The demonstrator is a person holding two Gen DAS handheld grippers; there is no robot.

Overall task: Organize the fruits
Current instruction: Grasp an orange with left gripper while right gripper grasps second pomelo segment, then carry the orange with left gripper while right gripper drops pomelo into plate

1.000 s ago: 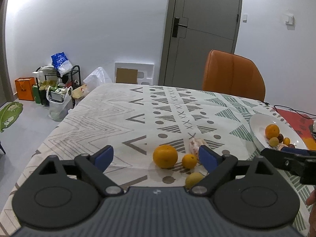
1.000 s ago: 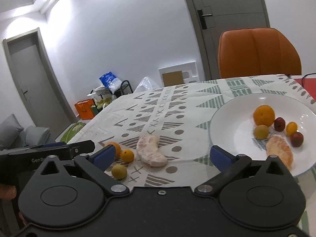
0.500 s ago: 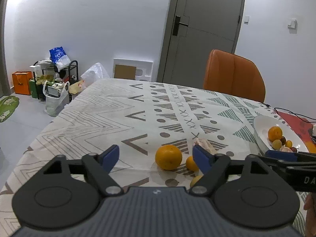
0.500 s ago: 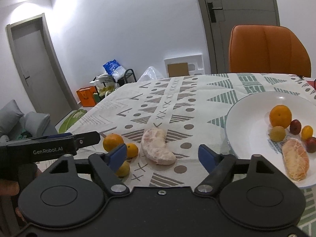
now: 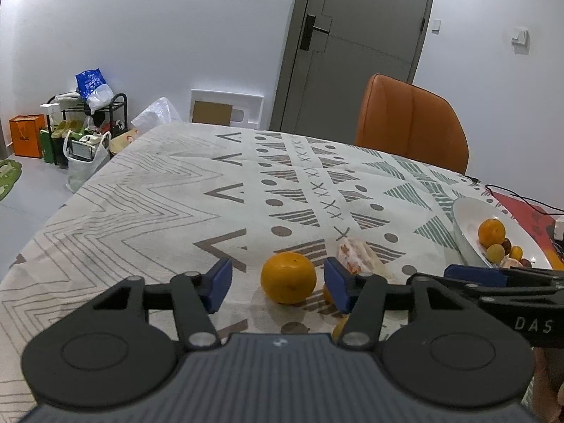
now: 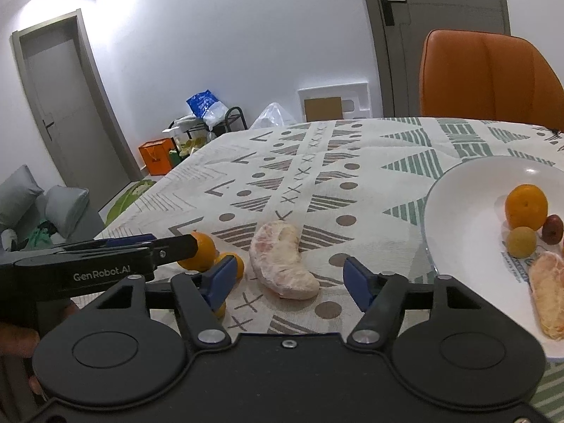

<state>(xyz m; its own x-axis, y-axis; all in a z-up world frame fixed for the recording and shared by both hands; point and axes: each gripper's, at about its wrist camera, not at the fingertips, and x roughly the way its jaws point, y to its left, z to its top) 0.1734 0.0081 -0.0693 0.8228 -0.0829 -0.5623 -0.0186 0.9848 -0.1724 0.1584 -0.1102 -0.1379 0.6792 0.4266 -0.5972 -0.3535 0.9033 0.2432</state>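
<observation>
My left gripper [image 5: 276,287] is closing, jaws about half wide, with the big orange [image 5: 288,277] between the blue pads; neither pad presses on it yet. My right gripper [image 6: 287,278] is closing too, at a similar width, around the peeled segment [image 6: 283,261], and there is a gap on both sides. A small orange [image 6: 235,264] sits just left of the segment, partly behind my left pad, and a yellowish fruit [image 5: 339,328] peeks out below it.

All of this lies on the tablecloth [image 5: 169,204], pale with grey zigzags, dots, crosses and green triangles. To the right stands the white plate [image 6: 458,218], holding an orange [image 6: 526,206], a yellow-green fruit [image 6: 521,241], a dark red one [image 6: 552,229] and another peeled segment [image 6: 548,296].

Beyond the table's far edge stands an orange chair [image 5: 410,127], with a grey door [image 5: 352,46] behind it. A foam tray [image 5: 225,109] leans on the white wall, and further left are a shoe rack [image 5: 88,120] with bags and an orange box [image 5: 26,135]. The right view also shows a second door [image 6: 67,105] and grey cushions [image 6: 38,201].
</observation>
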